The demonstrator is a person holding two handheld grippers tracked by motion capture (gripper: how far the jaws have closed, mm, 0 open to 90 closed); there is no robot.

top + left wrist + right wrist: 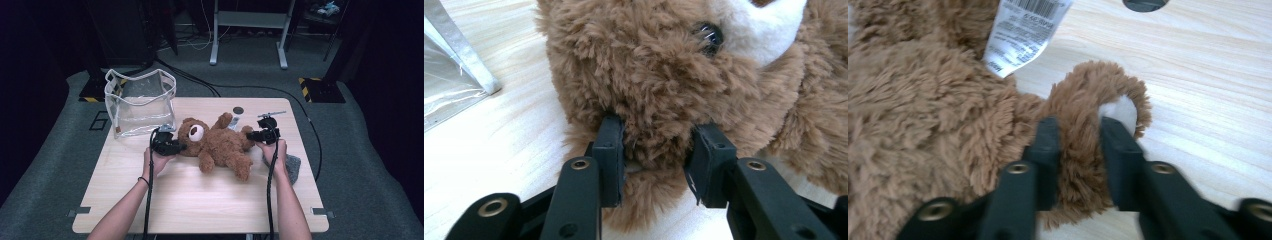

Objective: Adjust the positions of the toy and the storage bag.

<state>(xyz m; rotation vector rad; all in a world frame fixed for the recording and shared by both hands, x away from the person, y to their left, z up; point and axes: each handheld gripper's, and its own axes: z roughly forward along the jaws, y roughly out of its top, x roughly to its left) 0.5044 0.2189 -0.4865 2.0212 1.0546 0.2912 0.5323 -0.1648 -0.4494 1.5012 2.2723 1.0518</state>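
Note:
A brown teddy bear (220, 145) lies on its back in the middle of the wooden table (200, 200), head to the left. My left gripper (179, 147) is at the bear's head. In the left gripper view its jaws (659, 137) pinch a tuft of fur on the head (649, 65), just below the black eye. My right gripper (252, 136) is at the bear's right side. Seen in the right gripper view (1079, 130), it is shut on a paw (1088, 100) with a pale pad. A white label (1025, 30) hangs from the body.
A clear plastic bag (140, 102) with white trim stands open at the table's back left, its corner close by in the left gripper view (454, 75). A grey cloth (292, 167) lies by the right hand. A dark round disc (238, 110) sits behind the bear.

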